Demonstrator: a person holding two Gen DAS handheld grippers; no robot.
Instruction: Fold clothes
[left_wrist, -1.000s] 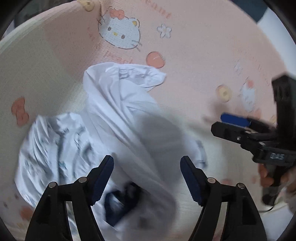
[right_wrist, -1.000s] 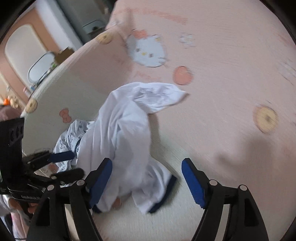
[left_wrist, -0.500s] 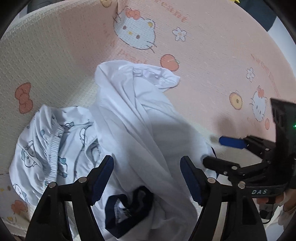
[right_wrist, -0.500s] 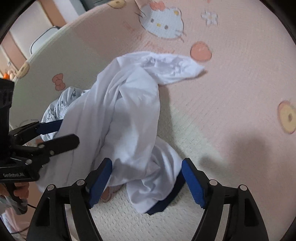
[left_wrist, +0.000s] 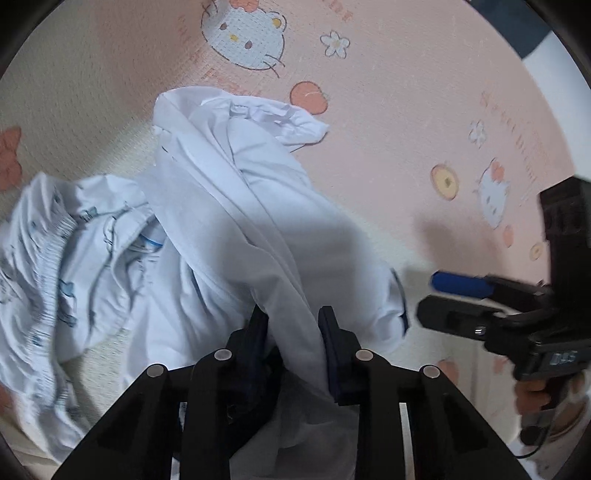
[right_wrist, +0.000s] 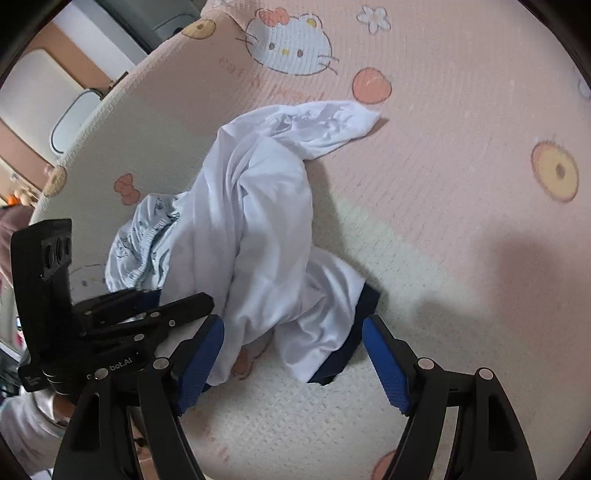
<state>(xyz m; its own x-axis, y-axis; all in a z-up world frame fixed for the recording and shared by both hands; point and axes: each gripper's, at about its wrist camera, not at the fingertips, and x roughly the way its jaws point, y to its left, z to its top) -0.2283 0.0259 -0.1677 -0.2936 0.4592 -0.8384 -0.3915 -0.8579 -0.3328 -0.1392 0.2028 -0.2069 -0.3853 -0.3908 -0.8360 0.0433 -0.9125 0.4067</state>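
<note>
- While your left gripper (left_wrist: 293, 332) pinches a ridge of the white garment (left_wrist: 236, 206), its jaws have just been closing, and the cloth now sits bunched between the dark pads.
- Your right gripper (right_wrist: 293, 354) hangs spread wide over the navy-trimmed hem (right_wrist: 347, 343) (nothing held, the blue pads clear of the fabric on both sides).
- Crumpled in a long heap, the white garment lies on the pink and cream cartoon-cat bedcover (right_wrist: 461, 155), one end reaching toward a printed peach.
- A pale blue printed piece with an elastic waistband (left_wrist: 66, 251) lies partly under the white garment's left side, touching it.
- Seen from the left wrist, your right gripper (left_wrist: 443, 295) sits just beside the heap's right edge.
</note>
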